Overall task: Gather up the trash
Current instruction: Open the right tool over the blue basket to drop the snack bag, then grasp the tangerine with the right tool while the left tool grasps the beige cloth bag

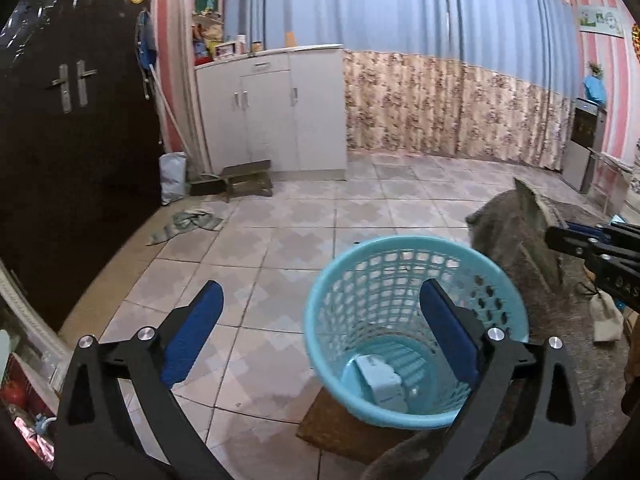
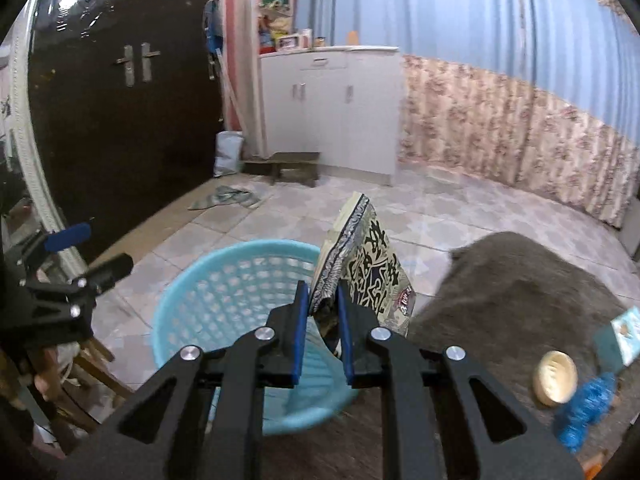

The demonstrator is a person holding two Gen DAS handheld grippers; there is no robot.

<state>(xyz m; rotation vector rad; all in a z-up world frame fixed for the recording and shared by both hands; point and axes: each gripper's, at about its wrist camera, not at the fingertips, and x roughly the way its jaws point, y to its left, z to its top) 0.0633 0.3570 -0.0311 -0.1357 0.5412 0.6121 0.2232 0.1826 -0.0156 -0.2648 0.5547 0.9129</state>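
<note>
A light blue mesh waste basket (image 1: 412, 320) stands at the edge of a grey-clothed table; it also shows in the right wrist view (image 2: 224, 300). A white carton (image 1: 380, 380) lies at its bottom. My left gripper (image 1: 320, 312) is open and empty, its right finger over the basket's mouth. My right gripper (image 2: 324, 296) is shut on a patterned snack bag (image 2: 368, 264) and holds it upright just right of the basket's rim. The bag (image 1: 536, 228) and the right gripper (image 1: 592, 248) show at the right edge of the left wrist view.
On the grey cloth (image 2: 512, 292) lie a round yellow lid (image 2: 556, 376), a crumpled blue wrapper (image 2: 584, 408) and a small packet (image 2: 624, 332). A beige scrap (image 1: 608, 316) lies beyond the basket. Tiled floor (image 1: 280, 248), a white cabinet (image 1: 276, 108) and a dark door (image 1: 72, 120) lie beyond.
</note>
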